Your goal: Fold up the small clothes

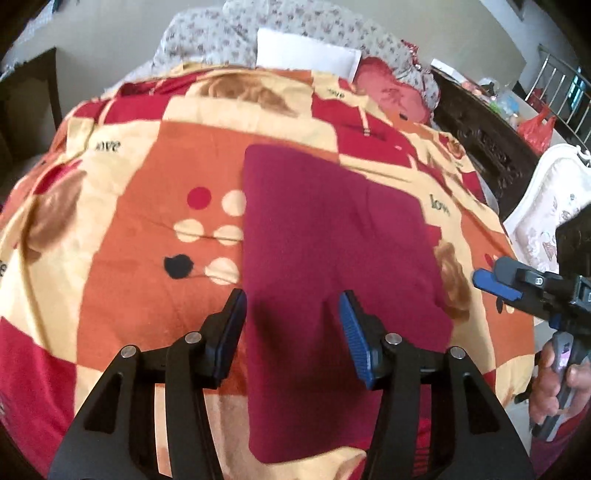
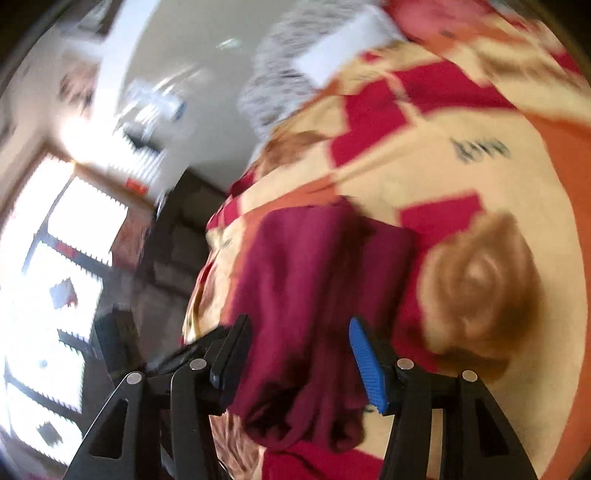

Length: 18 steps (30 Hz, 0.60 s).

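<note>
A dark red garment (image 1: pixel 325 229) lies flat in a tall folded shape on the bed's red, orange and cream patterned blanket (image 1: pixel 140 206). My left gripper (image 1: pixel 291 297) hovers above the garment's near half with its jaws apart and nothing pinched between them. The right gripper (image 1: pixel 496 280) is off the garment's right edge, over the blanket, held by a person's hand (image 1: pixel 554 384). The blurred right wrist view shows the same garment (image 2: pixel 295 266) on the blanket (image 2: pixel 424 166), below the right gripper (image 2: pixel 299 323), whose fingers are spread and hold nothing.
At the head of the bed are grey floral bedding (image 1: pixel 295 22), a white folded piece (image 1: pixel 306 51) and a pink pillow (image 1: pixel 391 92). To the right stand dark carved wooden furniture (image 1: pixel 480 136), a red bag (image 1: pixel 535 129) and a white padded piece (image 1: pixel 546 206). A bright window (image 2: pixel 55 258) is beyond the bed.
</note>
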Tool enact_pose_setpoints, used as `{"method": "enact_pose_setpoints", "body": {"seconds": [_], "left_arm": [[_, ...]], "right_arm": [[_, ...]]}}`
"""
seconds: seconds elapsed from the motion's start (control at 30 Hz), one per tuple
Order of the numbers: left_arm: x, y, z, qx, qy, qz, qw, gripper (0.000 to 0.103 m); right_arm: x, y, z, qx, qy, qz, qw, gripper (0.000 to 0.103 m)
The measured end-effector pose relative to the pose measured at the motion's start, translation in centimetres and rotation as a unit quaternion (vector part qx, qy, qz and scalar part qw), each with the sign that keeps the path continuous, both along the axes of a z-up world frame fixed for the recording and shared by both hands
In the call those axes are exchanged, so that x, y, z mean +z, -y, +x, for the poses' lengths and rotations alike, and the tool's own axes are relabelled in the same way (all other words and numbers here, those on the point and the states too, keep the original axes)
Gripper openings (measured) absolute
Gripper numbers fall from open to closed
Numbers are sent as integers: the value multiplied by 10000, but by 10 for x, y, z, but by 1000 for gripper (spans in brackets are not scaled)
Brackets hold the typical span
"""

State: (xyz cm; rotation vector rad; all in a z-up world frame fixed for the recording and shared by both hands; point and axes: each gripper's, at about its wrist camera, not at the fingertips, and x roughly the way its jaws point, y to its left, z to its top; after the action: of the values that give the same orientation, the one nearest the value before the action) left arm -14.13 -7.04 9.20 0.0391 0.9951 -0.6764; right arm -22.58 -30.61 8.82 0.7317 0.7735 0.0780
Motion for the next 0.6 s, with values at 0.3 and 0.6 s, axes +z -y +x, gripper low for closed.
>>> {"method": "enact_pose_setpoints", "body": {"seconds": [0.3,0.6], "left_arm": [[5,25,-29,-491,-103,-90,9987,51],[-31,72,-43,-884,-546,-84,9946,52]], "right_arm": [[-43,-4,52,-225,-714,-310,9967,16],[-41,2,60,-213,-831,-1611,9832,8]]}}
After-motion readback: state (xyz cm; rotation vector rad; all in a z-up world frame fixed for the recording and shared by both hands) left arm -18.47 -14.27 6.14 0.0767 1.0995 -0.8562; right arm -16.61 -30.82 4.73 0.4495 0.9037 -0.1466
